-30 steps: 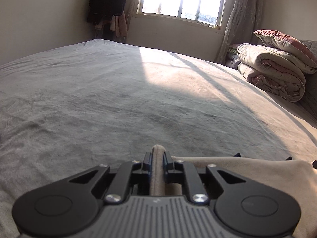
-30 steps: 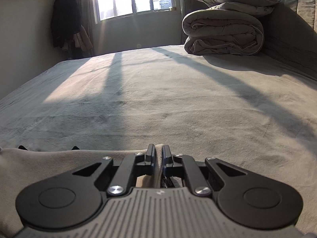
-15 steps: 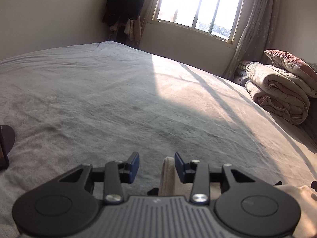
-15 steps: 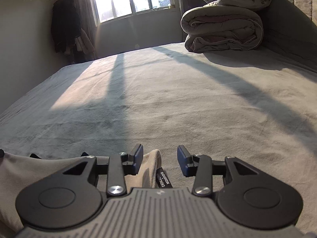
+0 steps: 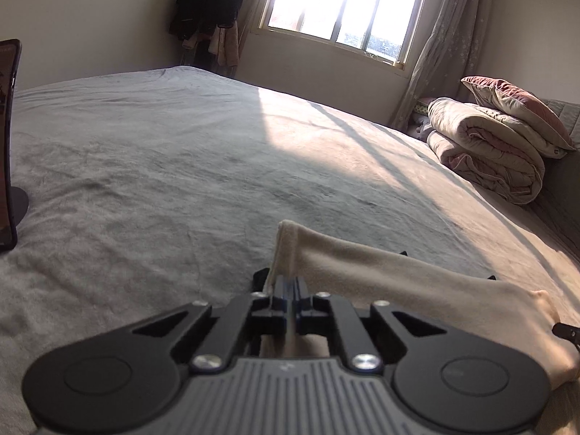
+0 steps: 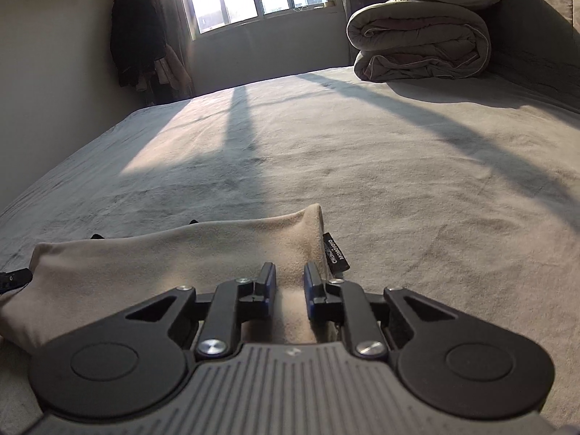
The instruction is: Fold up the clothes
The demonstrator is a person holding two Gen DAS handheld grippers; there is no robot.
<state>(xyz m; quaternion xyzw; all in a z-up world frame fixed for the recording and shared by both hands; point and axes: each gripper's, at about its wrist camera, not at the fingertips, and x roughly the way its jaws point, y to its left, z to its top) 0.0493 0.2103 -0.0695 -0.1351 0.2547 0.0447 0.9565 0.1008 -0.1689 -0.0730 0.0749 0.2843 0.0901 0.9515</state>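
**Beige garment pinched at both ends above the bed**

The left gripper [image 5: 289, 290] has its jaws pressed together on one corner of the beige garment [image 5: 398, 268] — the cloth stretches rightward from there, lifted off the grey bed [image 5: 181, 152]. The right gripper [image 6: 290, 284] grips the opposite corner, jaws narrowed onto a thicker fold, beside a black label [image 6: 335, 253]. A folded quilt [image 6: 420, 47] lies far right.
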